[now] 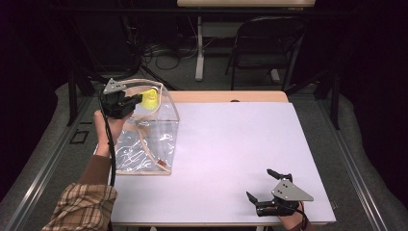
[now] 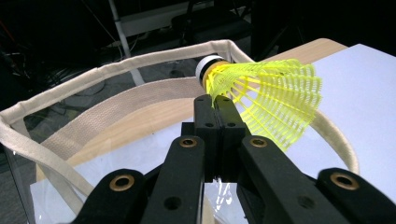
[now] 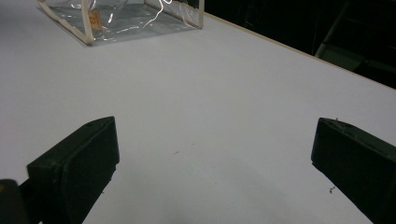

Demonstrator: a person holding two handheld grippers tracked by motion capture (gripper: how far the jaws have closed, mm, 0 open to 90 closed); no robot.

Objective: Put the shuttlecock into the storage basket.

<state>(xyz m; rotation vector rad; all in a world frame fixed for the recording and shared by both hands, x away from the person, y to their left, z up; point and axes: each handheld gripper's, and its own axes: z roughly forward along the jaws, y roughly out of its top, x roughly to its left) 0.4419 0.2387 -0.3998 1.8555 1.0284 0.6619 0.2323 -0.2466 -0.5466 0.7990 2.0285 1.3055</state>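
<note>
I have the white-topped table [image 1: 231,159] in front of me, with the clear plastic bag [image 1: 154,144] standing at its left side, cloth-trimmed rim [image 2: 116,70] open upward. My left gripper [image 1: 126,102] is up at that rim with its jaws pinched tight on the edge of the yellow shuttlecock [image 2: 266,100], gripping the mesh skirt just behind the cork. My right gripper [image 1: 262,185] rests low near the table's front right corner, well apart from the bag, jaws spread wide with nothing between them. The step in hand, as I read it, is dropping the shuttlecock into the bag. To do it well I'd carry it fully past the rim so it hangs over the middle of the opening, lower it a little, and only then let the jaws part, keeping the skirt clear of the loose handle strap [image 2: 107,112] inside. In the left gripper view, the shuttlecock's long axis lies roughly level, across the jaws: the white-banded cork [image 2: 208,65] points toward the bag's far rim and the flared skirt opens toward the table's white surface.
</note>
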